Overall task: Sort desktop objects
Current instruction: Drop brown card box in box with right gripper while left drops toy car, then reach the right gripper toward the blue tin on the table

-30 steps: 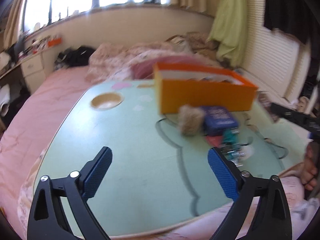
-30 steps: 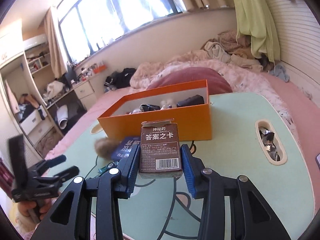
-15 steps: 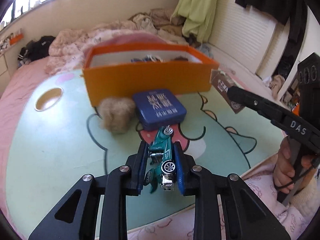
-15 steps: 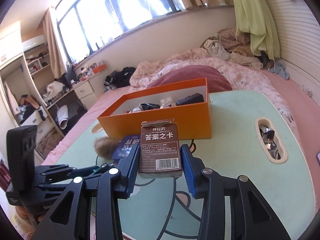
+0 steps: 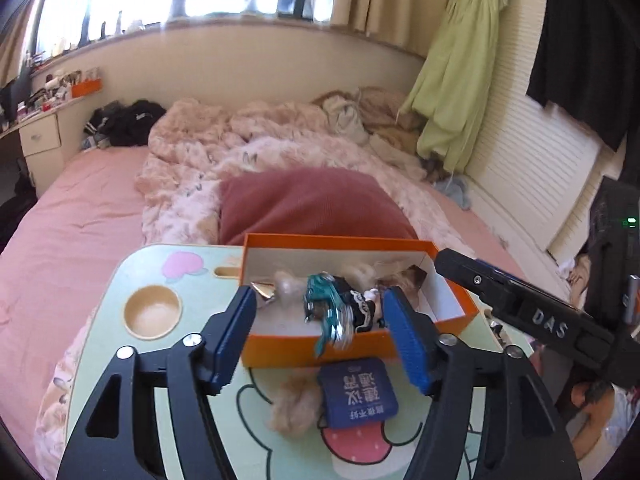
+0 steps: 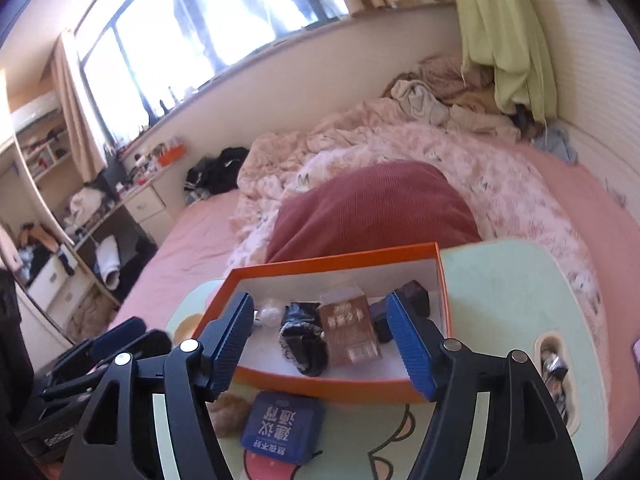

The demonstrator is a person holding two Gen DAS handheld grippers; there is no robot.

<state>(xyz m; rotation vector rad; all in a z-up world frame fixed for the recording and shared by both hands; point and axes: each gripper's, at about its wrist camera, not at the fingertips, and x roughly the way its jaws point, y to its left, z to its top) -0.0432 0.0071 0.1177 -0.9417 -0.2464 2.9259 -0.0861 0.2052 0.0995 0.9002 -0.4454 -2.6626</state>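
Observation:
An orange box (image 5: 352,350) (image 6: 320,386) stands on the green lap table (image 5: 100,344). My left gripper (image 5: 326,338) is open above the box; a green toy car (image 5: 332,314), blurred, is between its fingers over the box. My right gripper (image 6: 324,342) is open above the box; a brown card box (image 6: 350,330) lies inside below it. A blue tin (image 5: 357,392) (image 6: 282,426) and a tan fur ball (image 5: 294,404) (image 6: 228,410) lie on the table in front of the box.
The box holds several small items, among them a black frilly item (image 6: 300,338). The table has a round cup recess (image 5: 152,312) at the left and an oval slot (image 6: 554,364) at the right. A red pillow (image 5: 312,206) and bedding lie behind.
Both grippers moved over the orange box and opened. The left let go of the green toy car; the right let go of the brown card box, which now lies in the box.

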